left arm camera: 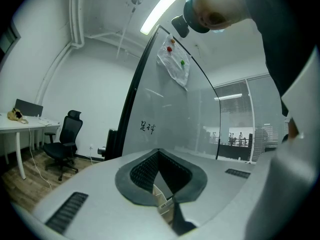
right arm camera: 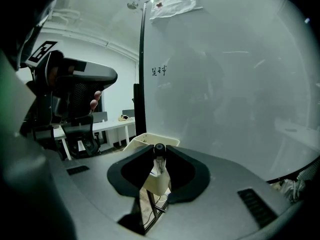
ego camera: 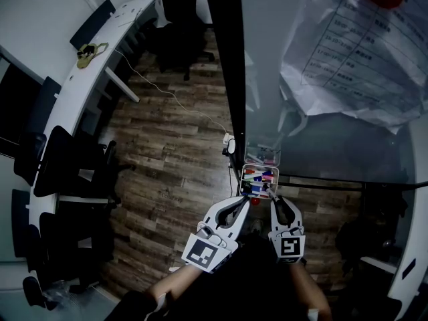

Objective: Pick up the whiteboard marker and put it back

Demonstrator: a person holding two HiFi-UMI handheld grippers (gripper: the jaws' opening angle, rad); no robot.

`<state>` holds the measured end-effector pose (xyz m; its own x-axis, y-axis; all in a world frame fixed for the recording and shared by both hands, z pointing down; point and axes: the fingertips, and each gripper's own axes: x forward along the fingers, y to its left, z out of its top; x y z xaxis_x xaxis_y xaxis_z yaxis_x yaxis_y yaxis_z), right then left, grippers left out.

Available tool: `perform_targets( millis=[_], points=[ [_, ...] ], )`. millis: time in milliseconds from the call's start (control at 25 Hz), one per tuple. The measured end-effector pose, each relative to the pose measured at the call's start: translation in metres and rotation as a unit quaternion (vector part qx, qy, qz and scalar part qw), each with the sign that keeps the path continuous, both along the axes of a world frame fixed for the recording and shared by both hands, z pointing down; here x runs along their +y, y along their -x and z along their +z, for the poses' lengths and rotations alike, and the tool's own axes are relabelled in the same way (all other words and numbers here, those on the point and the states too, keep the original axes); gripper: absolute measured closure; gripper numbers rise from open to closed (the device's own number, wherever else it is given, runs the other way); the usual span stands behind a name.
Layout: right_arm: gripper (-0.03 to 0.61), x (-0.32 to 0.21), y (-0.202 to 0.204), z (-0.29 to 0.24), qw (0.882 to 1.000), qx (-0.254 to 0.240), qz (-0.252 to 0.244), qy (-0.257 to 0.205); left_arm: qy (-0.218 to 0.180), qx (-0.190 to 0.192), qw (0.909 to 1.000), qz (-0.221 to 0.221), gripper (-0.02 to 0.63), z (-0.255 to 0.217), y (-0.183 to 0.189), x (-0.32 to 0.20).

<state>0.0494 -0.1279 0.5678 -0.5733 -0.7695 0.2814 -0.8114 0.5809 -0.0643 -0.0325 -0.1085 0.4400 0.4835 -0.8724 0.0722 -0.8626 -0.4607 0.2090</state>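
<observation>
since the right tongs [ego camera: 271, 194] are clenched on the whiteboard marker [right arm camera: 159, 149], the picking up looks done. the marker is just above the pen box [right arm camera: 145, 139], not in it yet. the left tongs [left arm camera: 159, 153], just beside the box, are pinched together with nothing in them. what is left, i think, is to lower the marker into the box and let go.

Pale grey, black-lined left tool [ego camera: 247, 199] and right tool [ego camera: 271, 195]

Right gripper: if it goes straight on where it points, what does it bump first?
Most likely the white marker box, just beyond the marker that the right gripper holds. How near is unclear.
</observation>
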Motion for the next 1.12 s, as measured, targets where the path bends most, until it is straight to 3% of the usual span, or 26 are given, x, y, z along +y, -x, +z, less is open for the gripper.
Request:
perform_targets(
  millis=[1120],
  points=[
    [0.476, 0.021, -0.002, 0.007, 1.000, 0.014, -0.014, -0.004, -0.004, -0.005, 1.0000, -0.001, 0.607, -0.001, -0.003, 0.009]
  ],
)
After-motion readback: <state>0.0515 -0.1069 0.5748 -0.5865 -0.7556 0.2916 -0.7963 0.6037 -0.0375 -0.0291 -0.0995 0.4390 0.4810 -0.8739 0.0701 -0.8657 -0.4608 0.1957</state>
